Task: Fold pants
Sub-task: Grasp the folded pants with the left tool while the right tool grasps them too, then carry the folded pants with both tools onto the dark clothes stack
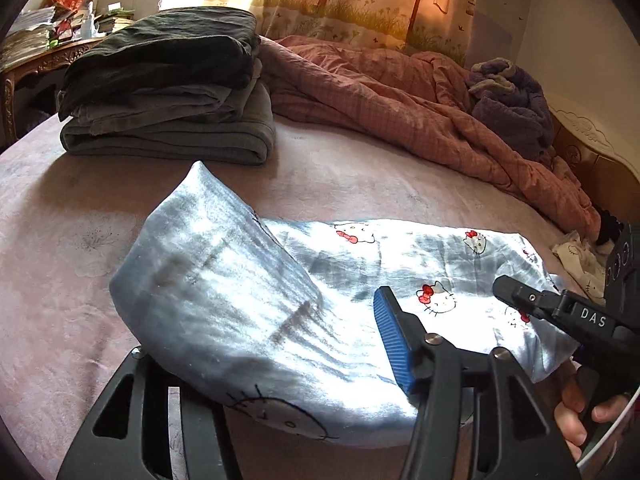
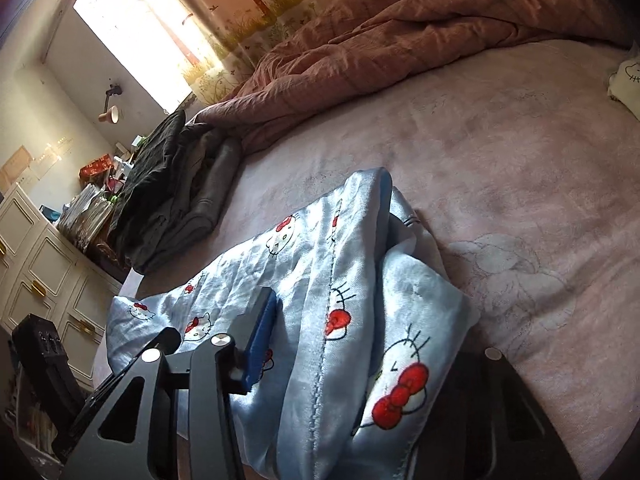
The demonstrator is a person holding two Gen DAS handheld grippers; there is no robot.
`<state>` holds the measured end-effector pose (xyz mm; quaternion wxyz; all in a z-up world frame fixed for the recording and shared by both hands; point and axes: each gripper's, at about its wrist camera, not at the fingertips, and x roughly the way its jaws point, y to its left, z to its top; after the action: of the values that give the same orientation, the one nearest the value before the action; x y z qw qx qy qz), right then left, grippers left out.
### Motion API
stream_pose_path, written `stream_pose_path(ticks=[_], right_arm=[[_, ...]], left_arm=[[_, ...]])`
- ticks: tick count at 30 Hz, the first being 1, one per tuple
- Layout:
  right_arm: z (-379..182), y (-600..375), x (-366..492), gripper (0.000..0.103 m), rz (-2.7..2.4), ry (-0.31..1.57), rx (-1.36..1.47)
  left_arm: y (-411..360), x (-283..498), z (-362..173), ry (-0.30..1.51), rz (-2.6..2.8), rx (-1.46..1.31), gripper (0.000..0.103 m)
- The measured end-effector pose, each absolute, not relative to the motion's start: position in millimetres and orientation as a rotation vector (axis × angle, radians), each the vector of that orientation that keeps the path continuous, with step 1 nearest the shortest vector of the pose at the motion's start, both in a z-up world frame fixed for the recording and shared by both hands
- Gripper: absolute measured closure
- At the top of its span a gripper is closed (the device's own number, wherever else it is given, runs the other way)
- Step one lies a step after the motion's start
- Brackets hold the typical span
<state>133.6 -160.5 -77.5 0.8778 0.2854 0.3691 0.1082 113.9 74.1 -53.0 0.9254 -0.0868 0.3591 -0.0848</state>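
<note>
A sunlit bedroom: a bed under a pale pink plush sheet [image 1: 340, 184], a rumpled pink quilt [image 1: 380, 92] along the far side, and a stack of folded dark grey clothes [image 1: 168, 92] near the bed's edge.

The glossy light-blue pants with a red-bowed cartoon cat print [image 1: 304, 300] lie near the front edge of the sheet, already doubled over.

The left gripper [image 1: 256, 344] stands with its jaws apart, a fold of the pants bulging between them, and its 1 visible blue pad does not seem to press.

The right gripper [image 2: 372, 344] straddles the other end. Its left pad stands off the cloth and its other finger is hidden beneath, so I cannot tell whether it pinches.

The risk, as I judge it: this satin is slippery, so the raised flap could slide back open and undo the fold. A finger pulled away carelessly could also drag the bundle toward the bed's edge.
</note>
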Motion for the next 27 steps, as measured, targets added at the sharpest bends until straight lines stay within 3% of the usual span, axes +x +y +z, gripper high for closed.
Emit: stream_pose_path(ticks=[1, 2, 3, 5, 10, 27], right_arm=[[-79, -161, 135, 0.069, 0.227, 0.775, 0.603], [-80, -162, 135, 0.073, 0.226, 0.777, 0.609], [-81, -164, 135, 0.076, 0.221, 0.775, 0.613], [-82, -164, 135, 0.087, 0.215, 0.779, 0.616], [-70, -157, 129, 0.097, 0.212, 0.735, 0.547], [65, -105, 78, 0.098, 0.352, 0.455, 0.278]], left_arm=[[76, 116, -54, 0.745, -0.169, -0.194, 0.057], [78, 117, -55, 0.747, -0.162, -0.206, 0.080], [79, 117, -56, 0.748, -0.161, -0.210, 0.096], [75, 113, -55, 0.728, -0.178, -0.186, 0.098], [56, 90, -41, 0.621, -0.169, -0.045, 0.098], [99, 54, 72, 0.366, -0.130, 0.033, 0.098]])
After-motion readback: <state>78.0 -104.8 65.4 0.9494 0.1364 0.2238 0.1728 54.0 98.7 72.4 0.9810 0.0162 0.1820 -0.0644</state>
